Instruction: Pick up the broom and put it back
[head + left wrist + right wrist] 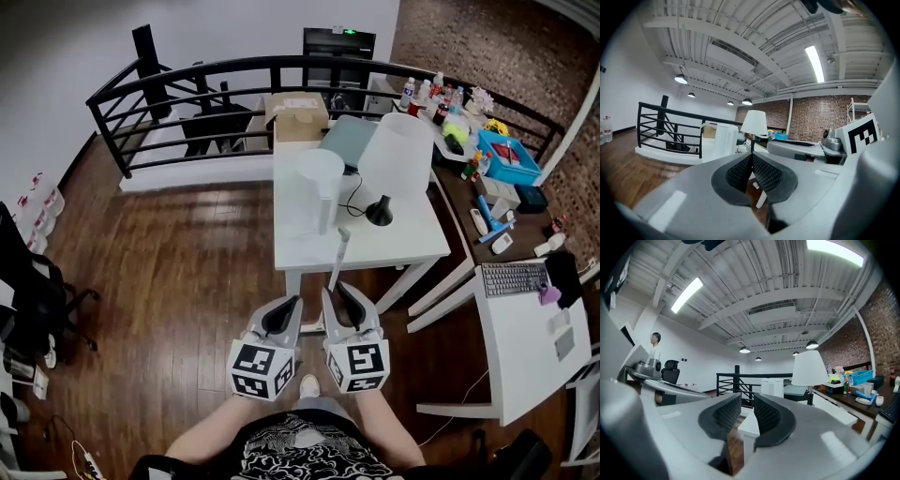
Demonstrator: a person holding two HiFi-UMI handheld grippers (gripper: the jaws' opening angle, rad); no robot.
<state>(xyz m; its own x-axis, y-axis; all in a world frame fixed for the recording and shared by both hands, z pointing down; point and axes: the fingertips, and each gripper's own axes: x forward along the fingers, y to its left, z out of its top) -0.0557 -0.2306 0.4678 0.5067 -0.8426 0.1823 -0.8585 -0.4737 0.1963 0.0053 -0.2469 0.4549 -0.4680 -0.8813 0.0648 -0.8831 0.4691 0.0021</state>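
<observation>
Dark wooden floor [187, 281] ran up to a white tabletop [398, 246] carrying a lamp [394, 155] and a tall white cylinder [319, 187], with a black railing [187, 94] behind. A slim pale rod [337, 258], probably the broom's handle, stood up in front of the tabletop's near edge. Propping it there, I judged, would hold it upright and within reach. Its brush end could not be seen.

The right tongs [746, 405] were parted, with only the tabletop's corner showing through the gap and nothing pressed by the pads. That suited a set about to take the rod just beyond its tips. The left tongs [751, 157] were closed tip to tip and empty, seemingly in reserve.

Both were held side by side close to the person's body, pointing forward and roughly level toward the tabletop. Their marker cubes faced back, and the forearms were drawn in near the waist.
</observation>
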